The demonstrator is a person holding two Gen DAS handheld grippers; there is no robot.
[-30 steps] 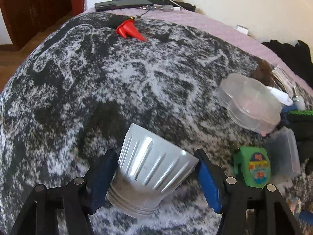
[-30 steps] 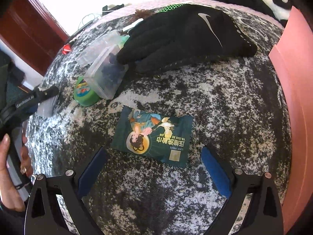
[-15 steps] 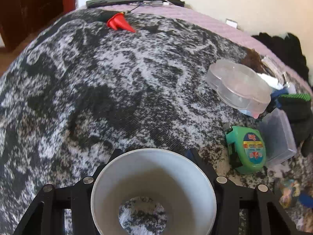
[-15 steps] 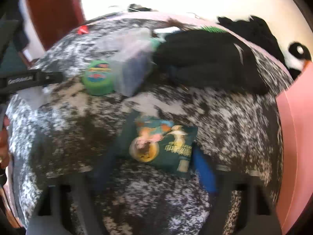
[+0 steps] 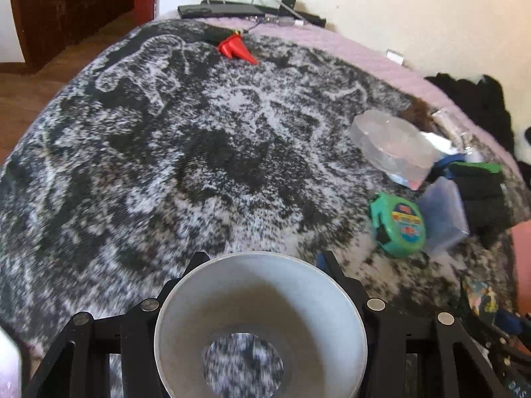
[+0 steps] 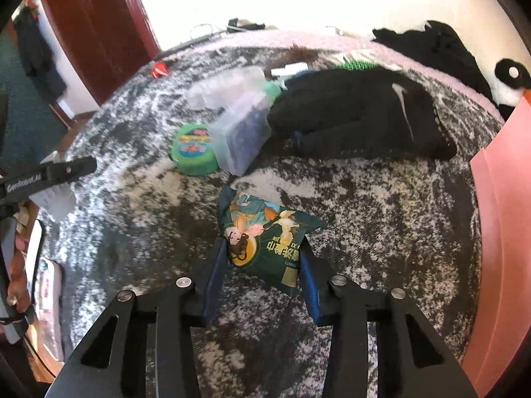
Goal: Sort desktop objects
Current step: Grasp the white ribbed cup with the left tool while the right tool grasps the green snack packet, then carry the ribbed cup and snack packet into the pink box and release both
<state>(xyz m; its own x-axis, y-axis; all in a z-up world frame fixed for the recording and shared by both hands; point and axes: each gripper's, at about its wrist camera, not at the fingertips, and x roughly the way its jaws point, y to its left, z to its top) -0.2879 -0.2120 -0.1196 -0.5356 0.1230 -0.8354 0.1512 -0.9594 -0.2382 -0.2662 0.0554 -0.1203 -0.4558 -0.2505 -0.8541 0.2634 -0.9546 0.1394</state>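
Where the left gripper (image 5: 262, 265) closes on the grey funnel-shaped shade (image 5: 260, 323), its jaws press the shade's outer wall from both sides, the wide mouth turned toward the camera and the black-and-white patterned blanket (image 5: 166, 165) showing through the round hole at its narrow end. In the right wrist view this same shade (image 6: 54, 195) appears at the left edge, under the black arm of the left gripper, above the blanket.

The right gripper (image 6: 262, 265) has its blue-padded jaws closed on the dark green snack packet (image 6: 265, 235), each pad touching one side of the packet's near end, while the far end of the packet points away toward the clutter (whether the packet is lifted clear of the blanket cannot be told).

Beyond the packet lies a green tape measure (image 6: 194, 151), touching a small clear plastic box (image 6: 242, 136) with dark contents. A black glove (image 6: 361, 116) lies just beside that box, on its right, and a clear lidded container (image 6: 225, 88) sits behind the two. From the left wrist the same group shows at the right: the tape measure (image 5: 400, 227), the clear box (image 5: 443, 215) and the lidded container (image 5: 393, 147).

A red cone-shaped nozzle (image 5: 235, 48) lies far off near the blanket's back edge, with a dark flat device and cables (image 5: 232, 8) behind it against the wall. A pink panel (image 6: 497, 232) stands along the right side, and a panda plush (image 6: 507, 83) rests in the far corner.
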